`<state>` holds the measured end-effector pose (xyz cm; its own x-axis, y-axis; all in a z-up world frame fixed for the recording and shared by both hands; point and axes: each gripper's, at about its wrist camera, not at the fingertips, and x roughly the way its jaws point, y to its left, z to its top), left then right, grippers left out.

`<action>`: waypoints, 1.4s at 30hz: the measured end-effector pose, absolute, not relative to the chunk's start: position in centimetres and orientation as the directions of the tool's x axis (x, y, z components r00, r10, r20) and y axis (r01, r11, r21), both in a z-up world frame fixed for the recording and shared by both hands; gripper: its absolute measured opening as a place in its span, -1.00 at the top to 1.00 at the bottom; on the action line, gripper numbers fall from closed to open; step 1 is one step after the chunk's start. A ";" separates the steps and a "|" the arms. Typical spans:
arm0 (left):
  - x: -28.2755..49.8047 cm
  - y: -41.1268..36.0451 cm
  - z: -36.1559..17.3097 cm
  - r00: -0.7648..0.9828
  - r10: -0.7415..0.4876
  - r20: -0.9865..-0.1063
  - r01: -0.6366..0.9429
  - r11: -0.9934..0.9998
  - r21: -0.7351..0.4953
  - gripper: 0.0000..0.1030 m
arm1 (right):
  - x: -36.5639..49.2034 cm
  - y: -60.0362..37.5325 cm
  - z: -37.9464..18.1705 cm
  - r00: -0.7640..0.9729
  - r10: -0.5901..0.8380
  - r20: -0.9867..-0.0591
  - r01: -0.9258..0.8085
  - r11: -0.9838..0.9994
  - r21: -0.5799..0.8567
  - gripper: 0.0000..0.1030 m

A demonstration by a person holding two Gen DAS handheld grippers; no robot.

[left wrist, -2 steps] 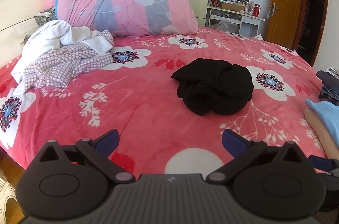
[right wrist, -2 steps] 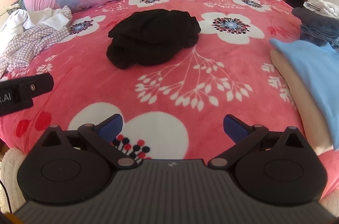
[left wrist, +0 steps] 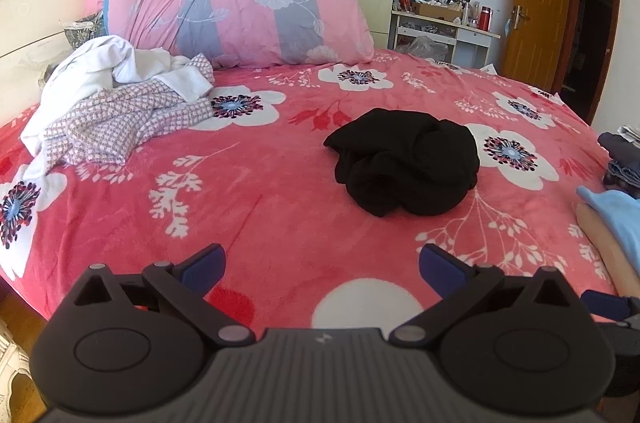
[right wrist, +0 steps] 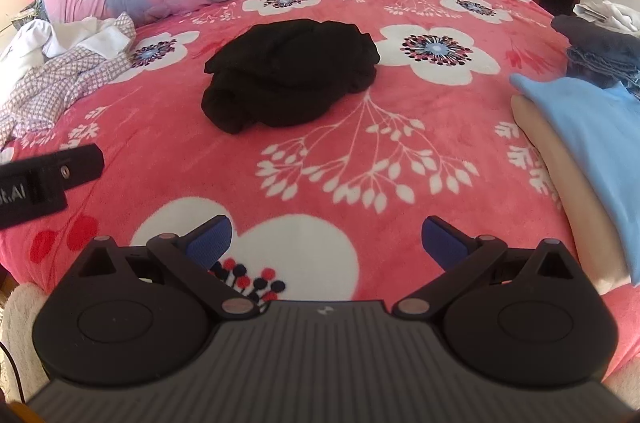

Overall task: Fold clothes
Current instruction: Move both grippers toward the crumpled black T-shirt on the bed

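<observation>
Both the left gripper (left wrist: pixel 322 259) and the right gripper (right wrist: pixel 327 237) are hovering with fingers spread wide and holding nothing, low over the near edge of the pink floral fleece bed cover (left wrist: pixel 248 207), while the crumpled black knit garment (right wrist: pixel 290 75) is lying bunched in a mound at about 12 o'clock, well apart from both. Because no hem or sleeve is showing on that mound, a pinch is likely catching several layers at once, so it is risking lifting as a tangled lump instead of opening flat.

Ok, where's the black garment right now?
The crumpled black garment lies mid-bed on the floral blanket, right of the white-and-checked clothes pile, ahead of both grippers.
</observation>
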<state>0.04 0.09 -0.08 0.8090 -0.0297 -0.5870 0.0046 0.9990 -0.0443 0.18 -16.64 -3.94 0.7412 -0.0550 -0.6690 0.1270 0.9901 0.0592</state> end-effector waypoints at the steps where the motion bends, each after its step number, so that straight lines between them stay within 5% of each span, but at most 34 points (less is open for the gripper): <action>1: 0.0 0.2 -0.1 0.809 -0.032 -0.587 0.007 0.999 -0.045 -1.00 | 0.1 -16.6 -3.9 0.742 -0.060 -0.668 0.130 0.990 0.056 -0.98; 42: -0.2 2.4 -1.5 0.801 0.039 -0.597 -0.069 0.997 -0.029 -1.00 | 0.2 -15.9 -3.8 0.749 -0.103 -0.655 0.196 0.978 0.070 -0.98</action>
